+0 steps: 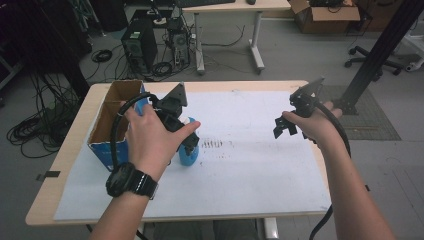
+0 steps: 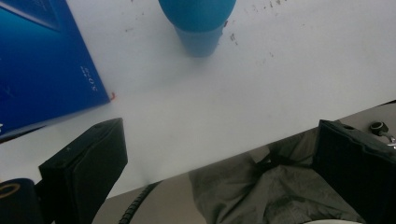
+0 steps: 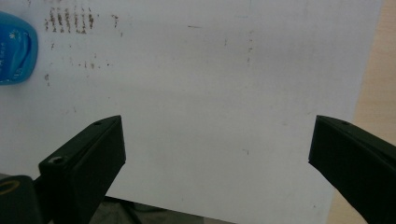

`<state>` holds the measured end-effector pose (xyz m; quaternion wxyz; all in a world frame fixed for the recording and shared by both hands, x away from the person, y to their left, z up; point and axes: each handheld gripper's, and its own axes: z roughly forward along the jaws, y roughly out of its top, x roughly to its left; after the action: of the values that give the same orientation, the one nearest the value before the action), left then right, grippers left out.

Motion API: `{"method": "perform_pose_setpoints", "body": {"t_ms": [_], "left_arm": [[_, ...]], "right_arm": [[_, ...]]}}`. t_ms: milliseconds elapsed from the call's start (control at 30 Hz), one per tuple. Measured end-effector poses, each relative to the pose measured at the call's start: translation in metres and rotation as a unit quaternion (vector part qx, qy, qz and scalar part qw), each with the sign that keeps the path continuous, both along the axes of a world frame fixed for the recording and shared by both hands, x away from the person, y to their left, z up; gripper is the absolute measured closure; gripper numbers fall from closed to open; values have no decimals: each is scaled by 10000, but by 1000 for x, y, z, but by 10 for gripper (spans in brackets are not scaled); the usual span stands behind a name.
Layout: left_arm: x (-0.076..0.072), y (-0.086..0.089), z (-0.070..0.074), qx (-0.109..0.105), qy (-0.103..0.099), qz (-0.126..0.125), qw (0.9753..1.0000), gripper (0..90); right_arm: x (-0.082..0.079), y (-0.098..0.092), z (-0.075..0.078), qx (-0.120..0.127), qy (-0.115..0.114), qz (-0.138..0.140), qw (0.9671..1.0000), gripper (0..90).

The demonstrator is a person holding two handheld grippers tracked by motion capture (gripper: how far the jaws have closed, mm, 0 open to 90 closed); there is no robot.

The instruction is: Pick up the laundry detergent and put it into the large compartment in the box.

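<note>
A small blue container stands on the white sheet, just right of the box. My left gripper hovers right above it in the high view, held in a hand with a black watch. In the left gripper view the blue container sits at the top edge, well beyond my left gripper, whose jaws are spread wide with nothing between them. My right gripper hangs open over the sheet's right half. In the right gripper view, the right gripper holds nothing and the blue container lies far off at the upper left.
An open cardboard box with blue sides stands at the table's left; its blue wall is close to the left gripper. Dark smudges mark the sheet. The bare wooden table edge runs along the right.
</note>
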<state>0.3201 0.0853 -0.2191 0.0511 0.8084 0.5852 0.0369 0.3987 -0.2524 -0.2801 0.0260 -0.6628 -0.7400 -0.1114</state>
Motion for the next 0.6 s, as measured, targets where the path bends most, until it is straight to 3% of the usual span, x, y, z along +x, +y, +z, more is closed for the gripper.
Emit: {"method": "perform_pose_setpoints", "body": {"t_ms": [600], "left_arm": [[5,-2,-2,-15,39,13,10000,40]], "right_arm": [[1,-3,3,17,-21,21,10000,37]]}}
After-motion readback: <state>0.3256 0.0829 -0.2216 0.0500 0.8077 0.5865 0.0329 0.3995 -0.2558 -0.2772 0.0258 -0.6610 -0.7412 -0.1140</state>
